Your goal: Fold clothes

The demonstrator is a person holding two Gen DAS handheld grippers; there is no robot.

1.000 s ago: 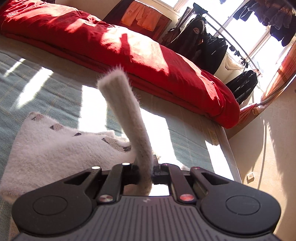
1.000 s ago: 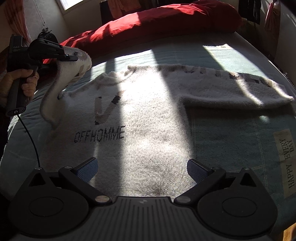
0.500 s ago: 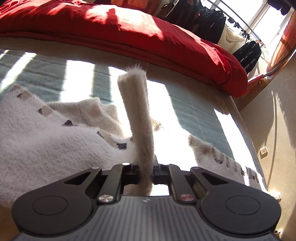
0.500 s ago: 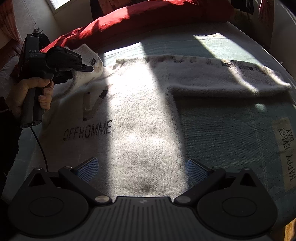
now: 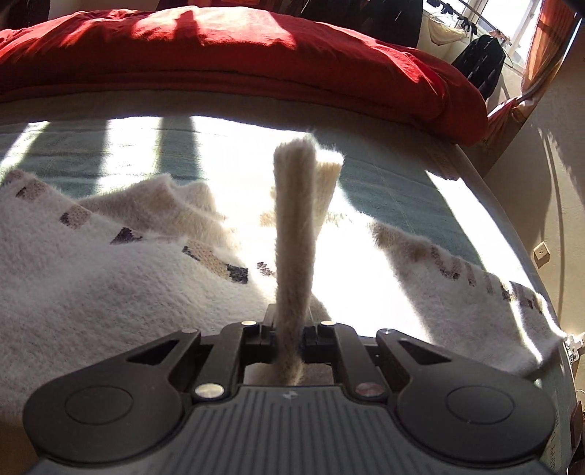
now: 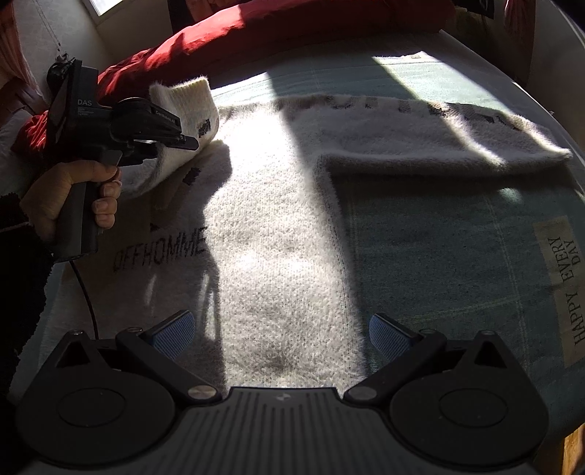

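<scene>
**A:** What have I got closest to me?

**B (me, at the rig):** My right tongs (image 6: 281,334) hang released, jaws standing wide over the hem of the white sweater (image 6: 278,234). They grip nothing; I'd judge I'm holding them there ready to pin or take the hem once the sleeve is laid.

**A:** And the sweater itself?

**B:** It lies front up on the bed (image 6: 457,234), the "OFFHOMME" lettering (image 6: 161,252) showing on the left. Its long axis runs from the hem near me to the collar at the far end, toward the red duvet (image 6: 292,29).

**A:** The sleeves?

**B:** The right sleeve (image 6: 438,135) lies flat, stretched straight out to the right, across the body's axis. The left sleeve (image 6: 182,109) is lifted: my left tongs (image 5: 289,329) are clenched on it, the cuff end (image 5: 294,204) standing up between the jaws. From the right wrist view, the hand (image 6: 69,197) carries it over the left shoulder, cuff pointing inward toward the chest.

**A:** Why held so?

**B:** My guess: gripping near the cuff lets the sleeve swing across the body as one strip, to fold it inward. Whether it ends across the chest, I can't tell.
</scene>
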